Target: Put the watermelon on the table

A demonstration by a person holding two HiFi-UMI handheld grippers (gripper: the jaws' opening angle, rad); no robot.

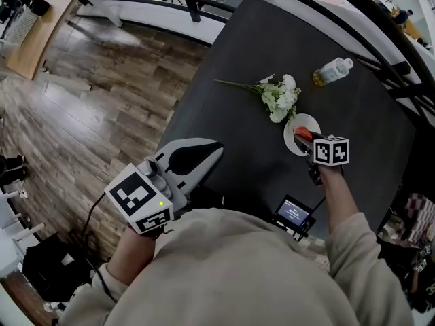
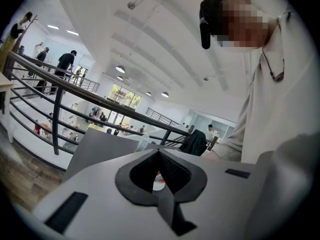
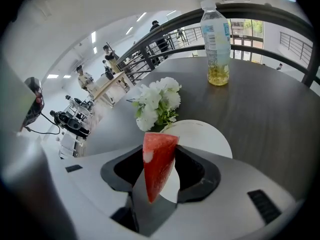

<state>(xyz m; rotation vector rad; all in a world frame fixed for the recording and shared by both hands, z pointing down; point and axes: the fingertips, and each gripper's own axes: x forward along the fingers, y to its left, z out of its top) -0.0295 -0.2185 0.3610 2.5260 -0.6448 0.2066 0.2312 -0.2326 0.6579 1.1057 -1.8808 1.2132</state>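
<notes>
Right claw: jaws pinching the watermelon wedge by its flat sides, point end toward the claw body, wedge clear of the bench; just ahead of and below the jaw tips, a white plate on the bench; beyond the plate, ahead and left, a bunch of white flowers; farther ahead and right, an upright bottle; left claw: jaws pressed together, nothing between them, positioned at the bench edge, well apart from the right claw.

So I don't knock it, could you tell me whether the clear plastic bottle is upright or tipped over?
Upright: the clear plastic bottle stands on its base on the dark table, white cap uppermost.
</notes>
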